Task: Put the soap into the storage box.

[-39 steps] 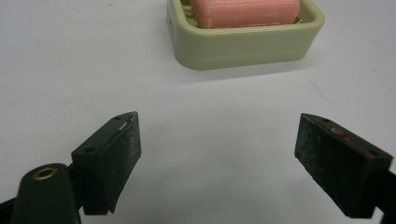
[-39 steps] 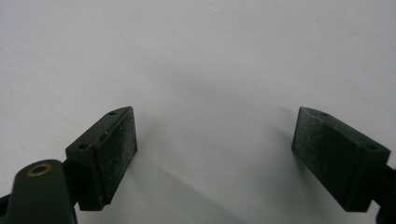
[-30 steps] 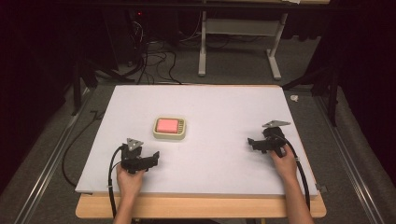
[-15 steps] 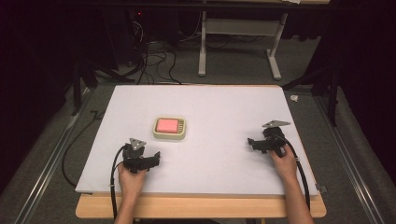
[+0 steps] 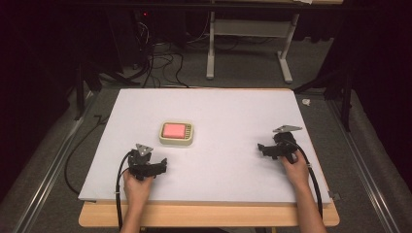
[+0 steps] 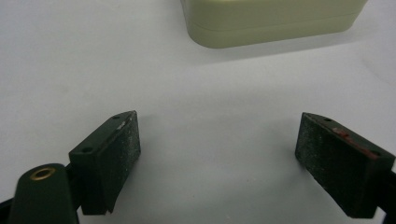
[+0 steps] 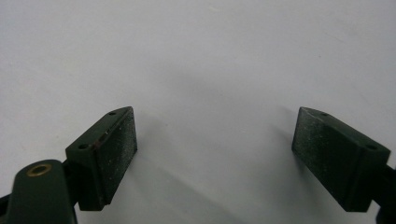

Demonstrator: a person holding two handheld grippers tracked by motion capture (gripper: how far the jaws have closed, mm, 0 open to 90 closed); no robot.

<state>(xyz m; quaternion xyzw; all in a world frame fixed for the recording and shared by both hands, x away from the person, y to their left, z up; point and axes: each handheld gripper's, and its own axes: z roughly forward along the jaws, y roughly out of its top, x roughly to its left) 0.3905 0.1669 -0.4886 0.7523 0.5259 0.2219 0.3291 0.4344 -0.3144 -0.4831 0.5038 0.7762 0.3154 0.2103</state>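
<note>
Reaching for the small cream box [image 5: 177, 134] with the pink top looks like the step in hand: it sits flat on the white board [image 5: 233, 111], left of centre, and its near wall [image 6: 271, 23] shows just ahead of the left gripper [image 5: 160, 168]. That gripper rests low on the board, jaws spread wide with nothing between them. To do it well, I judge the jaws should straddle the box's two side walls squarely, low on the body, and close gently so the smooth rounded shell does not slip out. Right gripper [image 5: 261, 148] lies well apart near the board's right edge, jaws likewise spread, bare board [image 7: 196, 56] beneath. The board rests on a wooden table [image 5: 209, 216]. Beyond it: grey carpet, tangled cables [image 5: 155, 63], a white desk frame [image 5: 250, 34], dark surroundings.
</note>
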